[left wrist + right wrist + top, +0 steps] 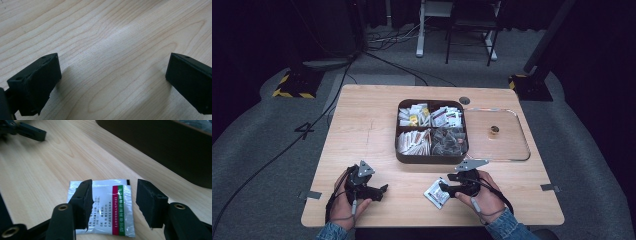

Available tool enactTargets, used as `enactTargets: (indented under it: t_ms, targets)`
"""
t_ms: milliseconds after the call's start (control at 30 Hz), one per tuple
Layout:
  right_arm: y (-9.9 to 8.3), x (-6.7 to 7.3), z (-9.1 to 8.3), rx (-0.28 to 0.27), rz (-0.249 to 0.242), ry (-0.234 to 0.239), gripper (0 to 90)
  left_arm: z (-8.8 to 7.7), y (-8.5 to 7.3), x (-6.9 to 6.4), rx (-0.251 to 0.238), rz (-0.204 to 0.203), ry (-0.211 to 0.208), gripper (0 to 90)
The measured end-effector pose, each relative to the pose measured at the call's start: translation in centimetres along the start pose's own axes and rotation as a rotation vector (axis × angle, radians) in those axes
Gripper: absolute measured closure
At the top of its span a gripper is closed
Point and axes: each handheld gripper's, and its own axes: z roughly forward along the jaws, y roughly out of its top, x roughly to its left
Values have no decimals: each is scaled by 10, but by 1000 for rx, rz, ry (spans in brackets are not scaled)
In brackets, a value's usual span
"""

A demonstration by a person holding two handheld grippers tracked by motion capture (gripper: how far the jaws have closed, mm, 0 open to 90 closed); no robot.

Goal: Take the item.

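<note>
though it lies flat on the pale wooden table (362, 125), the silver foil sachet (110, 205) looks light, thin and limp, so it would likely flex rather than hold shape, and its glossy skin may slip under hard pads. it sits at the near edge of the table, right under the right gripper (113, 202), whose jaws stand apart on either side of it without pressing; the sachet rests on the wood, not lifted. a red and a green stripe with small print run down its face, and the sealed rim looks like the stiffest place to pinch, best taken by a corner or edge so that one jaw can slide under. in the high view the sachet (436, 193) lies just beside the right gripper (447, 189). the left gripper (112, 82) hovers over bare wood grain with its jaws wide and nothing between them; it shows at the near left in the high view (379, 191). farther back stands a dark brown four-compartment box (432, 159) full of small packets, and beside it to the right lies its clear lid (523, 150) with a small round knob (494, 131).
</note>
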Motion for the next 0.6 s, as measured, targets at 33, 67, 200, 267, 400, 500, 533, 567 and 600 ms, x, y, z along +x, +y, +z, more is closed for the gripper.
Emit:
enactTargets:
  t_ms: [33,67,200,267,400,500,533,567,600]
  targets:
    - [0,-1,1,0,-2,-7,477,0,0,0,-2,0,0,3]
    - [-1,-2,1,-3,0,-7,476,0,0,0,-2,3,2,4]
    - [0,-2,-1,-21,1,-4,468,0,0,0,-3,0,1,3]
    - [1,-3,-4,-36,-4,4,462,0,0,0,0,-1,-1,3]
    - [4,-7,-12,-71,-3,33,441,0,0,0,0,0,0,4]
    - [5,-11,-23,-101,-11,31,435,0,0,0,-1,-1,-1,3]
    - [6,-13,-28,-116,-10,30,434,0,0,0,-3,-1,0,3]
    - [6,-15,-32,-127,-4,26,433,0,0,0,-2,-1,0,3]
    - [6,-15,-32,-127,-4,26,433,0,0,0,-2,-1,0,3]
